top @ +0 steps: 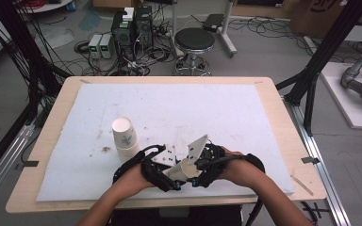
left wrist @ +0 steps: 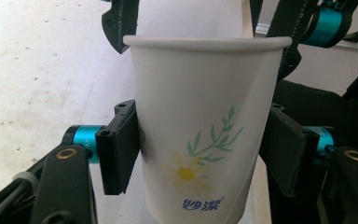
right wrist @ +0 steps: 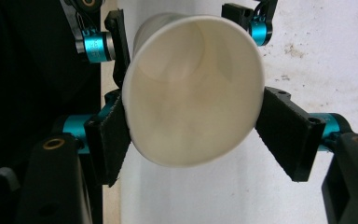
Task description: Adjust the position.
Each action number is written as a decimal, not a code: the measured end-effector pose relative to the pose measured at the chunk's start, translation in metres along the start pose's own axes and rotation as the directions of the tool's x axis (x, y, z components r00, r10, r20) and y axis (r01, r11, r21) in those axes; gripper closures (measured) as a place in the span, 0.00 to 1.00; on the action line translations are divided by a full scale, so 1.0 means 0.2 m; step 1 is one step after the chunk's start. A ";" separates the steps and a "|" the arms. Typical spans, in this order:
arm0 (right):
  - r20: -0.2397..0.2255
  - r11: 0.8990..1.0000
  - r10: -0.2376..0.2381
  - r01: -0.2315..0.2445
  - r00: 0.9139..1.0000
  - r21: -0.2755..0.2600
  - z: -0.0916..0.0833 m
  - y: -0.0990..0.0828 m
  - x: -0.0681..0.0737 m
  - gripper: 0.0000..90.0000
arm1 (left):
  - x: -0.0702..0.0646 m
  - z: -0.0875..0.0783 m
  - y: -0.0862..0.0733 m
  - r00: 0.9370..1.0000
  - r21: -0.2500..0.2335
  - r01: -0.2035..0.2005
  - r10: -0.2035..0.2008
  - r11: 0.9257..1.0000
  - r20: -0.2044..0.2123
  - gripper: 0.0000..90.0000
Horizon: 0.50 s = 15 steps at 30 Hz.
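**Inspector:** Start with the biggest item.

**Assistant:** A wooden table [top: 47, 141] carries a pale blue mat [top: 169, 108] over most of its top. The mat is marked with dark specks and smudges on its left half. Beyond the far edge, on the floor, stand a black round stool [top: 194, 40] and some computer boxes amid loose cables.

**Inspector:** What stands on the mat?

**Assistant:** A stack of paper cups [top: 125, 136] sits upside down, left of centre, just beside the person's left hand. A single paper cup [top: 181, 169] is held off the mat near the front edge, between the two grippers. It is white, with a printed daisy, a green sprig and blue lettering.

**Inspector:** State of the left gripper?

**Assistant:** The left gripper [left wrist: 200, 149] has its jaws around the lower body of the single cup, narrowed to about its width. In the left gripper view the left pad touches the cup wall. The right pad sits at the wall as well, so I take it as a grip.

**Inspector:** And the right gripper?

**Assistant:** The right gripper [right wrist: 193, 135] faces the cup's open mouth, with the rim between its jaws. The left pad touches the rim; the right pad stands just clear of it. So the jaws are partly open and not clamped.

**Inspector:** How do the grippers stand to each other?

**Assistant:** Close together, facing each other, the cup bridging them.
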State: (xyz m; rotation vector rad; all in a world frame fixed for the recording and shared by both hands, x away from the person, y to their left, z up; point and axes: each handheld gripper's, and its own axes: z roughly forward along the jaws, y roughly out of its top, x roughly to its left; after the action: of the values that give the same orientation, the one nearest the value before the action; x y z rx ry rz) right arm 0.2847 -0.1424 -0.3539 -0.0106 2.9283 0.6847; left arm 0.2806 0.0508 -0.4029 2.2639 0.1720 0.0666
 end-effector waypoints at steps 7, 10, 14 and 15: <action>-0.026 0.994 0.054 -0.057 0.998 -0.091 -0.02 -0.02 -0.02 0.27 | 0.01 -0.01 -0.03 0.999 -0.063 0.042 -0.042 0.997 0.011 0.35; -0.049 0.978 0.105 -0.112 0.993 -0.174 -0.05 -0.04 -0.04 0.24 | 0.02 -0.02 -0.06 0.998 -0.100 0.064 -0.064 0.993 0.004 0.35; -0.071 0.939 0.160 -0.174 0.985 -0.297 -0.11 -0.09 -0.05 0.24 | 0.02 -0.04 -0.09 0.995 -0.159 0.101 -0.104 0.982 -0.013 0.35; -0.064 0.931 0.170 -0.181 0.983 -0.317 -0.12 -0.10 -0.05 0.24 | 0.02 -0.04 -0.10 0.993 -0.170 0.109 -0.114 0.979 -0.021 0.34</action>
State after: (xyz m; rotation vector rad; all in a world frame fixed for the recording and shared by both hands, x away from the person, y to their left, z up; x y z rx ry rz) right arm 0.2922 -0.1719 -0.3408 0.2112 2.8370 1.1954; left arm 0.2822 0.0701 -0.4129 2.0812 0.2981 0.0541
